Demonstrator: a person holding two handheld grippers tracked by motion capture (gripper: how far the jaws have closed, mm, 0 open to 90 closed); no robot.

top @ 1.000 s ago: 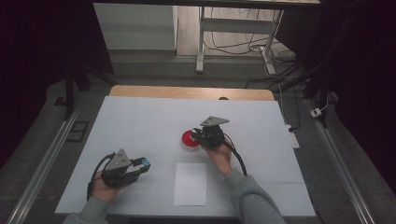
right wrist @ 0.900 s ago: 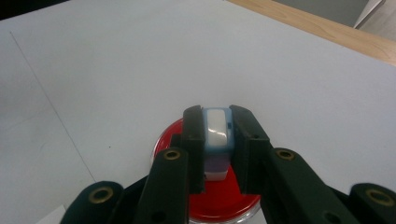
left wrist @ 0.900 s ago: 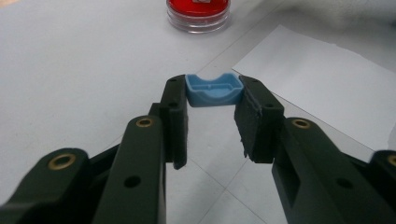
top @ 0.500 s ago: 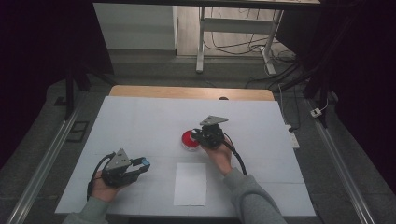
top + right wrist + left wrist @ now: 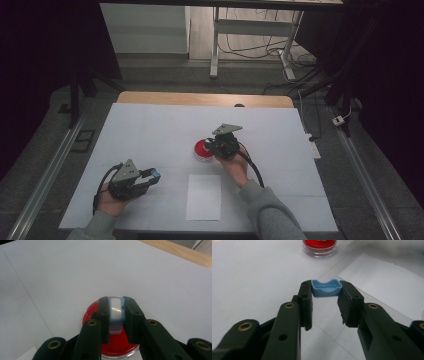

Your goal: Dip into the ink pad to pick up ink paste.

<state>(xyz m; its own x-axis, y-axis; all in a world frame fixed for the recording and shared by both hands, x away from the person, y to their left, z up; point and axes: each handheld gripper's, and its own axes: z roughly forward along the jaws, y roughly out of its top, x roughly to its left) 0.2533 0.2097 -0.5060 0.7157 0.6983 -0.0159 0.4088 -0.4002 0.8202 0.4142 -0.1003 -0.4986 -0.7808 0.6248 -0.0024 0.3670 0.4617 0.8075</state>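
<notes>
Left gripper point(image 5: 150, 176): near the table's front left, held in the person's left hand point(image 5: 111, 202); its 2 jaws are clamped on a small blue cap point(image 5: 326, 287), which sits between their tips.
Blue cap: hollow side up in the left gripper view, clear of the table surface as far as the high view shows.
White paper sheet point(image 5: 204, 197): flat on the table point(image 5: 150, 130) between the 2 hands, near the front edge, just to the right of the left gripper.
Red ink pad point(image 5: 92, 312): round, in a clear shallow case, at the table's middle, beyond the paper sheet.
Right gripper point(image 5: 115, 311): over the red ink pad, held in the right hand point(image 5: 235, 167); its jaws are closed on a stamp point(image 5: 115, 308) with a blue body and white face.
Stamp: upright between the 2 jaws, directly above the pad; whether it touches the ink I cannot tell.
</notes>
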